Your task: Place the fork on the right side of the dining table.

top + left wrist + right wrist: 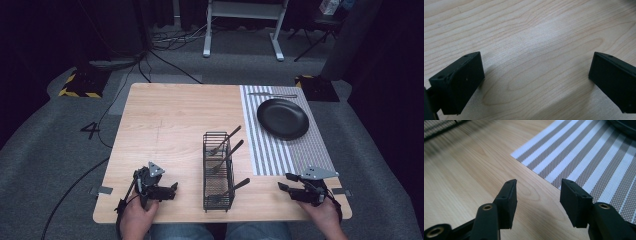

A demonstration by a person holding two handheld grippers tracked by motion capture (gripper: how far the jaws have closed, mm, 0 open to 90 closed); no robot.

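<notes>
While both pairs of black fingers stand spread with nothing between them, they frame only bare wood: in the left gripper view the two fingers sit far apart over the pale wooden surface, and in the right gripper view the fingers gape less widely, just short of the near corner of a brown-and-white striped woven placemat.

From the high view, the left gripper lies low at the near left of the surface, its fingers pointing right toward the black wire mesh cutlery basket, the hand behind it coming in from the near edge. The right gripper rests at the near right corner, its fingers pointing left toward the same basket, just beside the placemat's near edge, the hand angled in from the lower right.

The basket stands upright between the two grippers, apart from both. Three dark-handled utensils lean in it, handles tilted up and to the right. Farther off on the placemat lies a round black plate, with a slim metal utensil beyond it.
</notes>
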